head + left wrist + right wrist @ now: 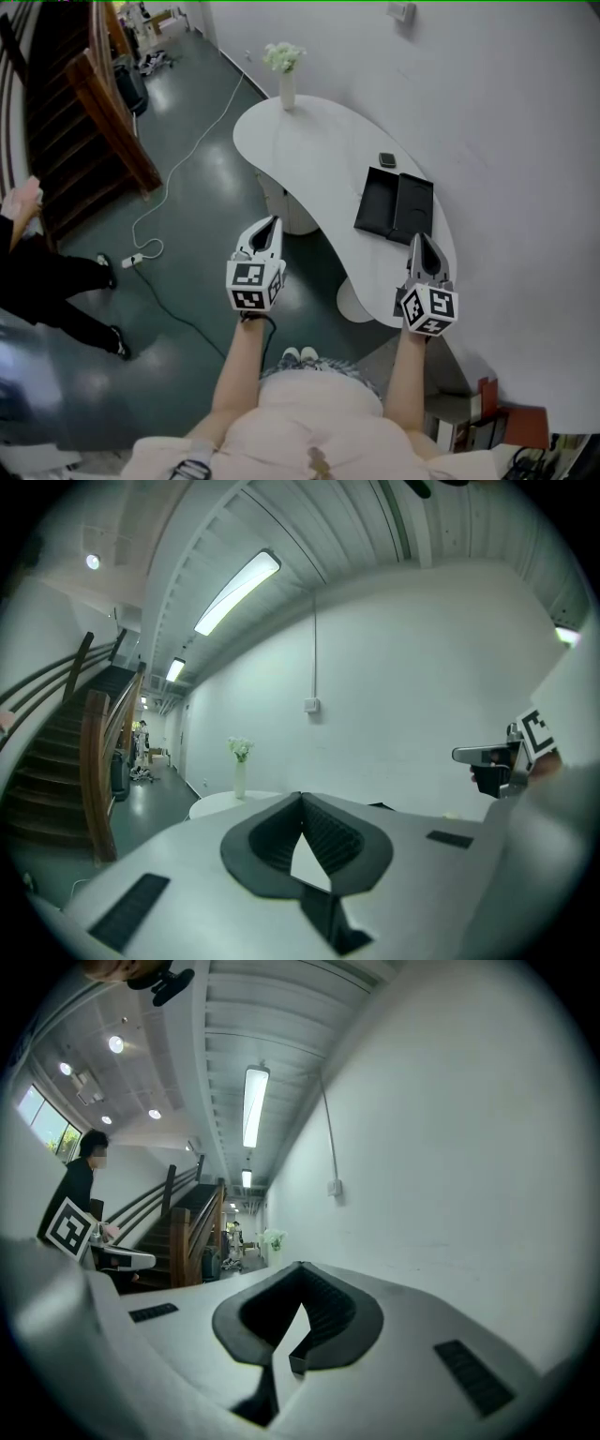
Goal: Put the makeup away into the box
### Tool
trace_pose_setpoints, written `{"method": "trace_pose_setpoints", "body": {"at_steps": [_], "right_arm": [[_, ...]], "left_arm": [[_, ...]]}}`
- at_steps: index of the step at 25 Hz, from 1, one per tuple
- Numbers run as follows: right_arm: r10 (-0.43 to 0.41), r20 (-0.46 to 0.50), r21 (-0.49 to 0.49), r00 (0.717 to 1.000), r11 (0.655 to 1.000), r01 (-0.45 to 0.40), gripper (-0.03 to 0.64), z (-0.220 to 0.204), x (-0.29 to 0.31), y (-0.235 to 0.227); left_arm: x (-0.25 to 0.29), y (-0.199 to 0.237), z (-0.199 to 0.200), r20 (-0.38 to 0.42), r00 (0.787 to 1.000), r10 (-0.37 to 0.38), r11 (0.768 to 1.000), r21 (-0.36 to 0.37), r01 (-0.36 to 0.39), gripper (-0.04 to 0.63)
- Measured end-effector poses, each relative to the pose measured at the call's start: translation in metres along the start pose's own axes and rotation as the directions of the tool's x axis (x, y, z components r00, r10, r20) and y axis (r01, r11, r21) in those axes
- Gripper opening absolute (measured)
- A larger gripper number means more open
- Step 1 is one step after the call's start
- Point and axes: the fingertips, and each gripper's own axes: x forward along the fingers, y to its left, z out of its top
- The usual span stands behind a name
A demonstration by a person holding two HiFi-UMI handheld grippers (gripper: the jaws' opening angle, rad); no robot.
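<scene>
Beyond the box, toward the wall, sits the makeup: one small dark compact, squarish with rounded corners and a paler top face. It lies flat on the white table, close to the box's far edge but apart from it. It's too square to show any long axis, and the head view doesn't show which way it opens.

The box is black and lies open and flat, with two rectangular halves side by side that touch along a middle seam. Each half's long axis runs away from you toward the wall, tilted slightly left at the far end. Nothing shows inside either half.

Your left gripper is well left of the box, out over the green floor and off the table's edge, pointing away from you. Its jaws are clenched tip to tip with nothing between them. Your right gripper is at the box's near right corner, pointing the same way. Its jaws are also closed together and empty.

Count: one compact, one box in two halves, two grippers, one table. There is also one white vase with pale flowers, far beyond the box at the table's far end. Far left of the box, a person in dark clothes stands on the floor, next to one white cable trailing across it.
</scene>
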Motion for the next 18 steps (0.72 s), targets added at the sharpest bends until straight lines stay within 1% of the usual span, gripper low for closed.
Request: {"method": "trace_pose_setpoints", "body": {"at_steps": [6,10,13,14,17,18], "right_arm": [[0.022,0.003,0.010,1.000,1.000,-0.022,0.015,-0.003,0.004,0.005],[0.031,0.009,0.020,0.999,0.999,-0.031,0.015,-0.003,0.008,0.006],[0.034,0.016,0.031,0.999,0.999,-0.034,0.015,-0.001,0.012,0.005],[0.035,0.017,0.033,0.999,0.999,-0.035,0.015,-0.001,0.014,0.005],[0.042,0.017,0.036,0.999,0.998,-0.043,0.015,-0.001,0.020,0.006],[0.046,0.017,0.040,0.999,0.998,-0.047,0.015,-0.001,0.022,0.007]], "left_arm": [[0.001,0.003,-0.004,0.011,1.000,-0.021,1.000,-0.017,0.021,0.026],[0.000,0.006,-0.001,0.025,0.999,-0.043,0.997,-0.070,0.045,0.028],[-0.001,0.009,0.002,0.025,0.998,-0.056,0.996,-0.061,0.057,0.031],[-0.002,0.010,0.004,0.030,0.998,-0.062,0.996,-0.065,0.064,0.046],[-0.002,0.016,0.004,0.044,0.996,-0.077,0.991,-0.110,0.082,0.252],[-0.002,0.017,0.003,0.043,0.996,-0.075,0.990,-0.117,0.080,0.302]]}}
